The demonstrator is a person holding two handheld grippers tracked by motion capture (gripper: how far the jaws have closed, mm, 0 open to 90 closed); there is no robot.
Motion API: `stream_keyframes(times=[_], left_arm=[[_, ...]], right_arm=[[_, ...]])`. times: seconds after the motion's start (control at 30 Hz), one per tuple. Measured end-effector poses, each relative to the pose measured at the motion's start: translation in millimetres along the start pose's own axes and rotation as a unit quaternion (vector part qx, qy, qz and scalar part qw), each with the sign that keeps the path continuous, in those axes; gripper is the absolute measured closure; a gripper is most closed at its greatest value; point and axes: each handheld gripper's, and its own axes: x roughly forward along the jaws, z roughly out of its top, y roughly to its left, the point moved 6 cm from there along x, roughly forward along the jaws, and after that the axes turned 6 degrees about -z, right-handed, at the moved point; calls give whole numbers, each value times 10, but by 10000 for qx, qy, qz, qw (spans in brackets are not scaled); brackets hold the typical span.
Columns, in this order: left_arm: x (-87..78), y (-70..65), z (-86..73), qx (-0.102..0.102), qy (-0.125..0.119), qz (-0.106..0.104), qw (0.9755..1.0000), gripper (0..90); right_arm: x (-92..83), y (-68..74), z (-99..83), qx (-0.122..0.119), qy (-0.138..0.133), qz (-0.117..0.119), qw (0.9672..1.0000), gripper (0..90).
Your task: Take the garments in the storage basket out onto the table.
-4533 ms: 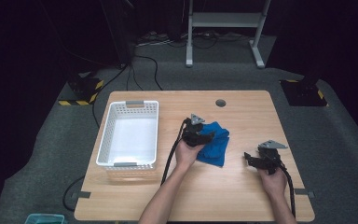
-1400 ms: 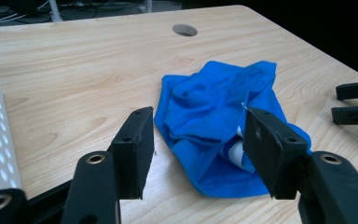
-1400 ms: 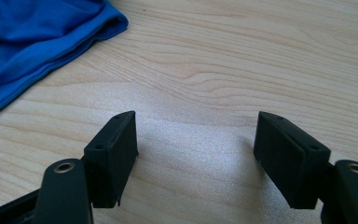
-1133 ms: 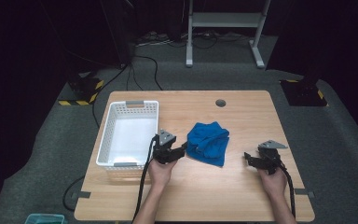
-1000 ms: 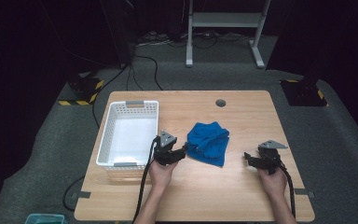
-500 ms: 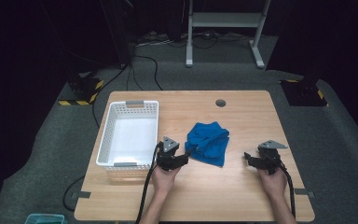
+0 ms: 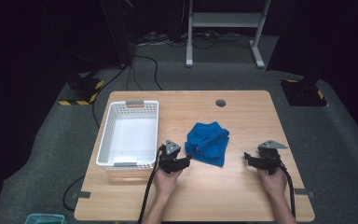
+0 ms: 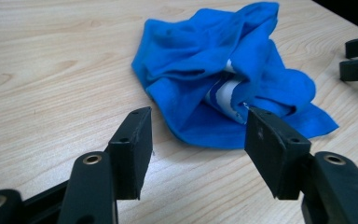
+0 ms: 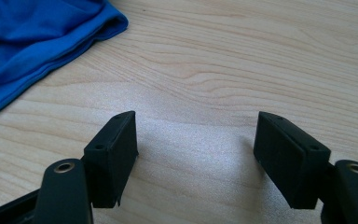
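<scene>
The crumpled cloth (image 7: 208,143) is bright blue, with a white striped patch showing in its folds. The basket (image 7: 106,140) is white with a latticed wall, and the tabletop (image 7: 242,116) is pale wood grain. Each hand-held gripper has black jaws.

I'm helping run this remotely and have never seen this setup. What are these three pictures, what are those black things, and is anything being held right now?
There is no robot arm here: a person at a wooden table holds a hand tool with two black jaws in each hand. The high view looks down from above the person's side, with the left gripper and the right gripper coming in from the bottom. The other two pictures come from cameras riding on those tools, looking out along their own jaws.

On the table lie a crumpled blue cloth and, to its left, a white basket.

Nothing is held. The left gripper's jaws stand open just short of the cloth's near edge; the right gripper's jaws are open over bare wood.
</scene>
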Motion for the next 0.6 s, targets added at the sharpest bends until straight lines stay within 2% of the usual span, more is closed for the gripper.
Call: stream_keyframes(times=[0.2, 0.6], left_arm=[[50, 40, -77, -69, 105, 65, 9999, 421], [155, 78, -150, 26, 294, 268, 9992, 421]], right_arm=[[0, 0, 0, 0, 0, 0, 10000, 303], [0, 1, 0, 11, 2, -10, 10000, 303]])
